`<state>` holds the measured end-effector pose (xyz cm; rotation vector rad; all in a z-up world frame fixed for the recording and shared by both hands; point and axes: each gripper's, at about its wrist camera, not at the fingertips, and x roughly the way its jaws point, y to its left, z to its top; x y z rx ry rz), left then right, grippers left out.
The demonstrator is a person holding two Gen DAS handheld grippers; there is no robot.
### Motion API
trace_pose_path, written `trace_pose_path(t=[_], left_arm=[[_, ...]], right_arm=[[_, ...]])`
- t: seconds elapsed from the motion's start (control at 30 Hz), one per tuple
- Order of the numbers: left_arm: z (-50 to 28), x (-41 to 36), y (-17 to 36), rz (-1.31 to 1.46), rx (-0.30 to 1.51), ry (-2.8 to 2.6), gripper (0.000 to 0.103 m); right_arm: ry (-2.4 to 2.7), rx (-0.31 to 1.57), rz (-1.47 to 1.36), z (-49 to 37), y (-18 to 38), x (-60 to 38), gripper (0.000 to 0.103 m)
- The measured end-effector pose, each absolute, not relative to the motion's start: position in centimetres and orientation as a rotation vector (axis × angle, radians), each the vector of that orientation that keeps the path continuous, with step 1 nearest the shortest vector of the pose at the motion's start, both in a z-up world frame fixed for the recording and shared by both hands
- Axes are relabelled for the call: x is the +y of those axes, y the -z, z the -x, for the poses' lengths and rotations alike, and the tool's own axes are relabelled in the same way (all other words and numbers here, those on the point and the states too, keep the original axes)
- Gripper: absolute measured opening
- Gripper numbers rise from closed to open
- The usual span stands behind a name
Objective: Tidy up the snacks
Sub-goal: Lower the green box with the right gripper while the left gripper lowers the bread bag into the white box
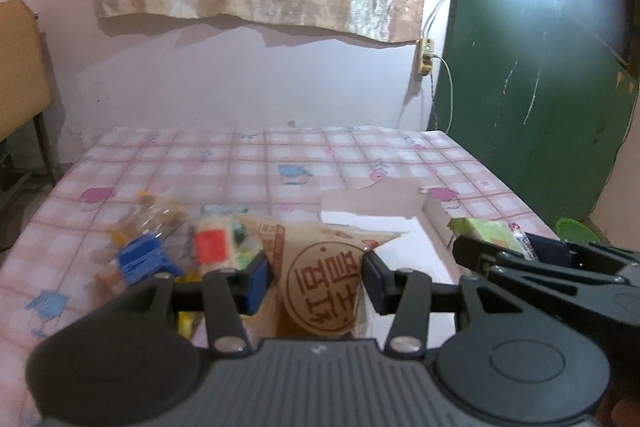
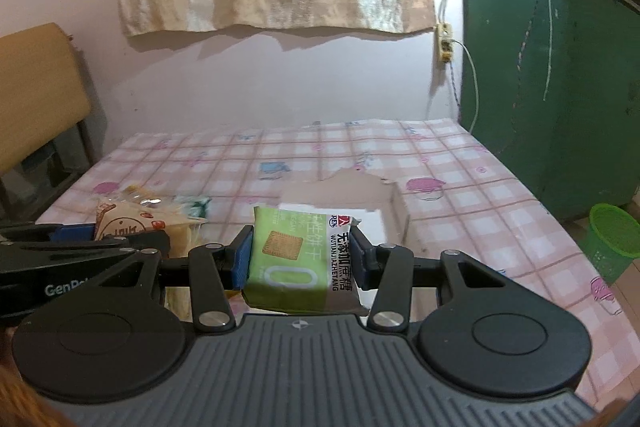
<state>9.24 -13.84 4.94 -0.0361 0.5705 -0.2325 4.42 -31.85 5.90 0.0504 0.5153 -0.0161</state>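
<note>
Packets look light, soft and crinkly: left gripper (image 1: 316, 277) pinches the tan packet (image 1: 324, 287) by its sides, right gripper (image 2: 303, 259) the green biscuit packet (image 2: 296, 263), whose biscuits may break.

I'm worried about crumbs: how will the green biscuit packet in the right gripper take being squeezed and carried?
The green biscuit packet looks like thin glossy film, so it may slip or crinkle between the right gripper pads. The printed biscuit suggests brittle contents that could crack under a hard squeeze. It sits flat, so probably fairly stiff and light.
</note>
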Motion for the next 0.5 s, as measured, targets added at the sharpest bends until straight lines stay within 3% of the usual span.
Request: trace_pose_path(t=[0.5], left_arm=[[-16.9, -19.7, -2.9, 0.013, 0.637, 0.241, 0.048]], right_arm=[[0.077, 0.592, -0.096, -13.5, -4.8, -38.6, 0.056]])
